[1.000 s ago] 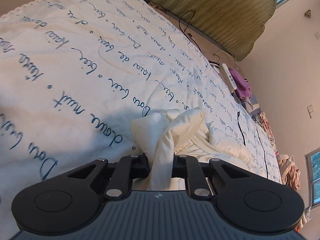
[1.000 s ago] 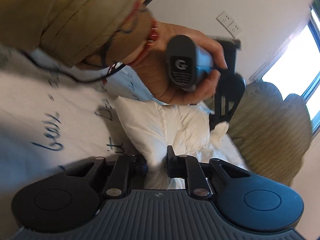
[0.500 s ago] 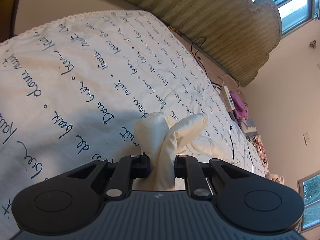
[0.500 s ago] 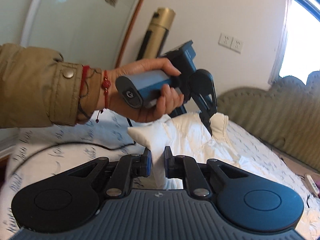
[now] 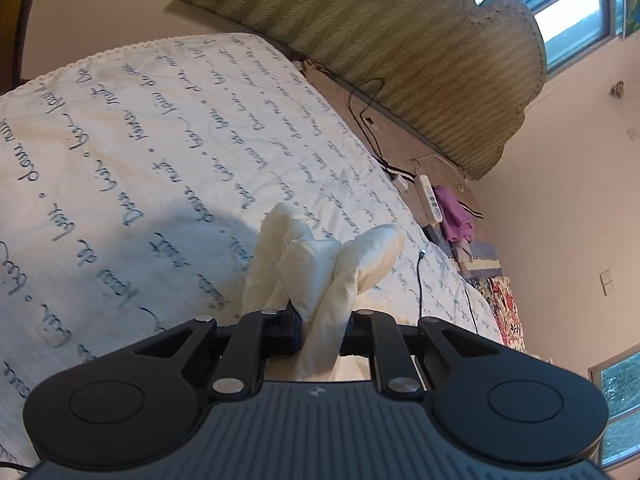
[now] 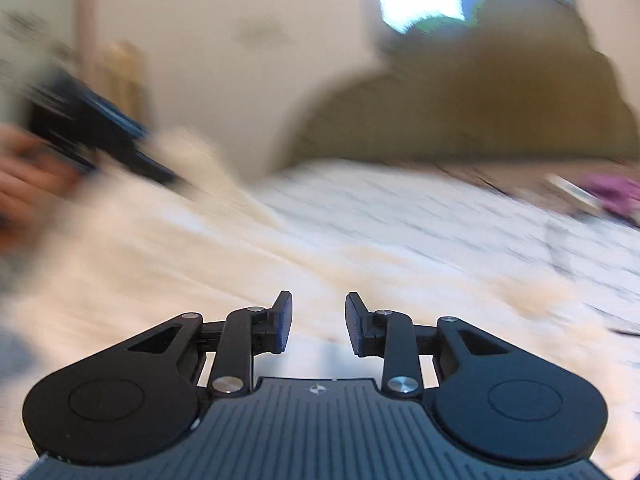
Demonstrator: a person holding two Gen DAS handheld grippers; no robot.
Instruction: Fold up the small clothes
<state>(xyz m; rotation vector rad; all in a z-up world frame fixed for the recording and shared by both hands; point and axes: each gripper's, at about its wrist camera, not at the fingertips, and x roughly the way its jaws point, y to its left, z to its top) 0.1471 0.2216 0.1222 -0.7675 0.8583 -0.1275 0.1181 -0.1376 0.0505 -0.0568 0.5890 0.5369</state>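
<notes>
Nearest in the left wrist view, the left gripper (image 5: pixel 320 330) is clamped on a bunched fold of the cream padded garment (image 5: pixel 324 264), holding it up off the script-printed quilt (image 5: pixel 132 168), with the green headboard (image 5: pixel 420 60) far behind. In the badly blurred right wrist view, the right gripper (image 6: pixel 319 326) has just been opening and its jaws stand apart with nothing between them, the rest of the cloth apparently trailing below. With only one pinch carrying the bundle, the slippery fabric could slide free or collapse into a heap, spoiling the fold.

1 cream garment (image 5: pixel 320 272) — 2 grippers — 1 bed (image 5: pixel 120 152)
</notes>
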